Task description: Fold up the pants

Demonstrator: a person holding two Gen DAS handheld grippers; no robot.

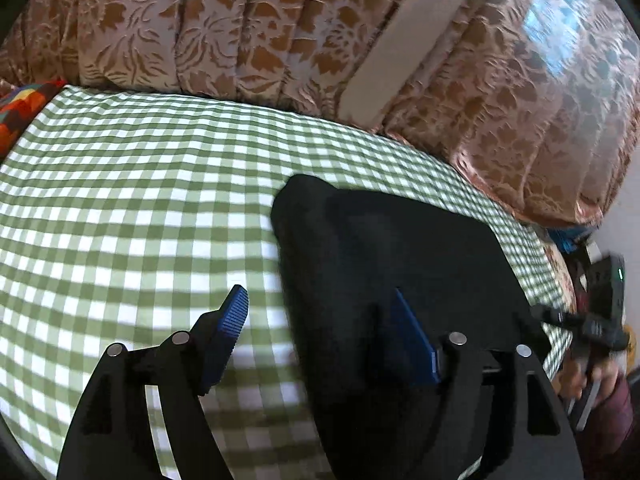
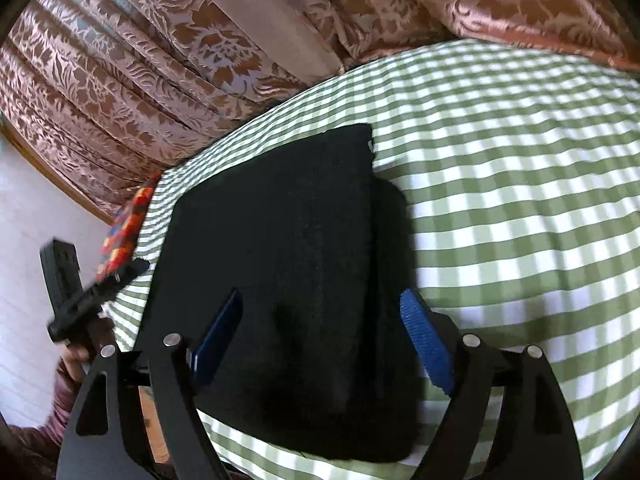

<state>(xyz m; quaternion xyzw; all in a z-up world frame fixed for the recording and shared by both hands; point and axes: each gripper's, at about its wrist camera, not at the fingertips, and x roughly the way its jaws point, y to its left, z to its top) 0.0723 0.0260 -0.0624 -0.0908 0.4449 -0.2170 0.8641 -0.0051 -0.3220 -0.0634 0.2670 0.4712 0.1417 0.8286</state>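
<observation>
Folded black fabric pants (image 2: 288, 264) judged soft, light, limp: pinch stacked edge under spread right gripper (image 2: 326, 340); left gripper (image 1: 324, 336) also spread, empty.

Green-checked bedcover (image 1: 140, 200) below floral curtains (image 1: 240, 32) (daylight behind), white wall (image 2: 28, 240).

The black pants (image 1: 400, 264) lie folded into a compact block on the green-and-white checked cloth (image 1: 140, 208), toward its right edge. The left gripper (image 1: 326, 328) hangs above with its blue pads (image 1: 232, 320) spread wide, one over bare checks, the other over the dark fabric, nothing pinched between them. Behind the bed hangs a brown floral curtain (image 1: 240, 32). At the far right, a hand (image 1: 588, 380) holds the other gripper (image 1: 600, 312), blurred. A bright patchwork textile (image 1: 24, 108) peeks in at the left edge.
</observation>
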